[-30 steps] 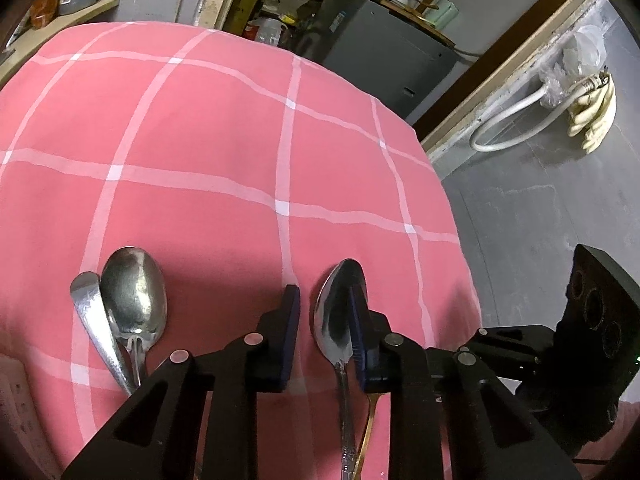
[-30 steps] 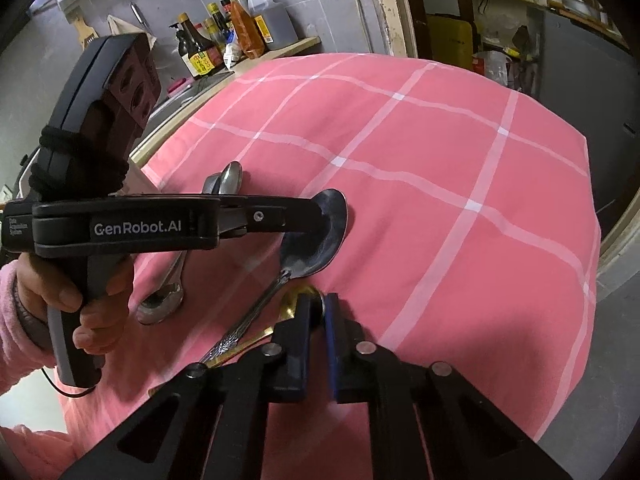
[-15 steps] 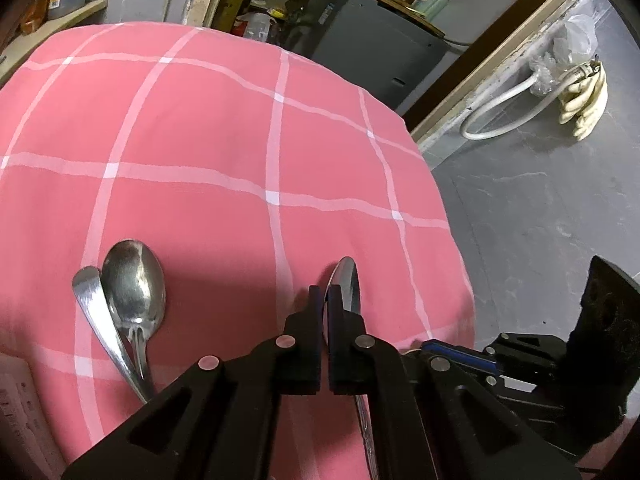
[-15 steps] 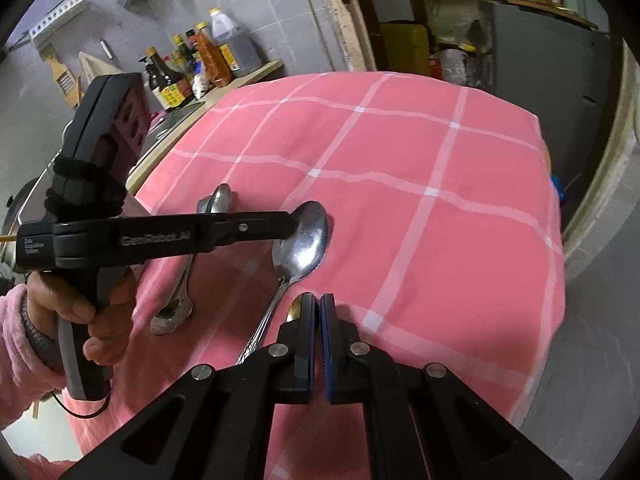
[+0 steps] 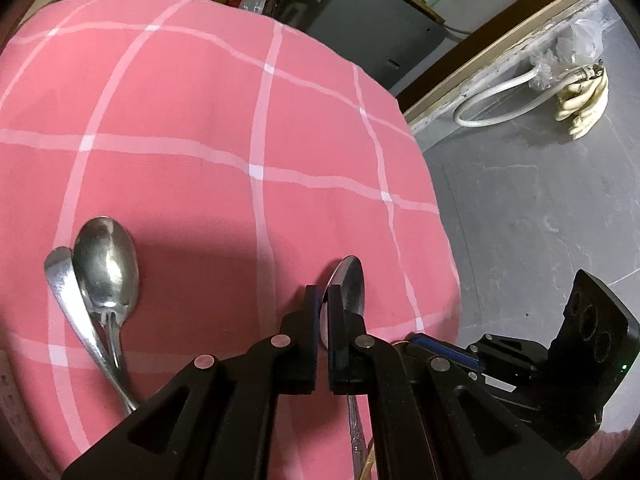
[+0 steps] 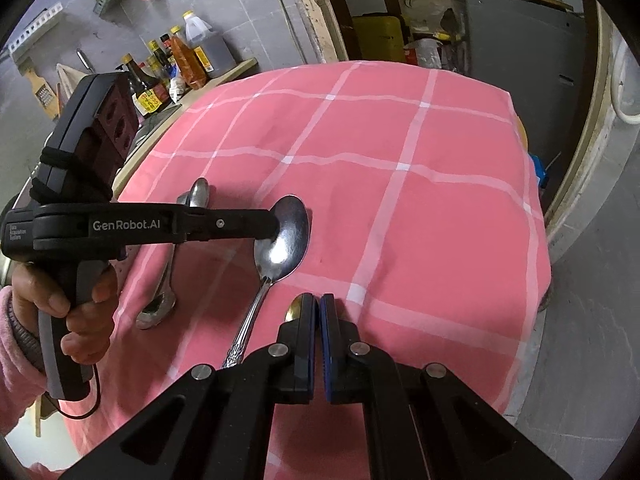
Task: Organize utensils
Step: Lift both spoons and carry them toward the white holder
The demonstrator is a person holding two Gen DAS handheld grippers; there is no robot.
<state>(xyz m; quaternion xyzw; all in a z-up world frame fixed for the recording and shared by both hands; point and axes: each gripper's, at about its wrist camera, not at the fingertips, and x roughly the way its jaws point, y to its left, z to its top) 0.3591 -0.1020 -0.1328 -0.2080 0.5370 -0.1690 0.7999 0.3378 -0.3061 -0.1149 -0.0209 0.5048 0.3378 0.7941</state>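
While the left gripper (image 5: 323, 300) pinches the rim of a silver spoon (image 6: 285, 236) on the pink cloth (image 6: 420, 208), the right gripper (image 6: 318, 304) sits closed on a gold spoon (image 6: 295, 307) just beside it. Two more spoons (image 5: 105, 268) lie crossed, well apart to the left.

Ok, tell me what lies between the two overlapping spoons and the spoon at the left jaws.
Only bare pink checked cloth, partly shadowed; the left wrist view shows it between the overlapping spoons and the spoon at the left gripper.
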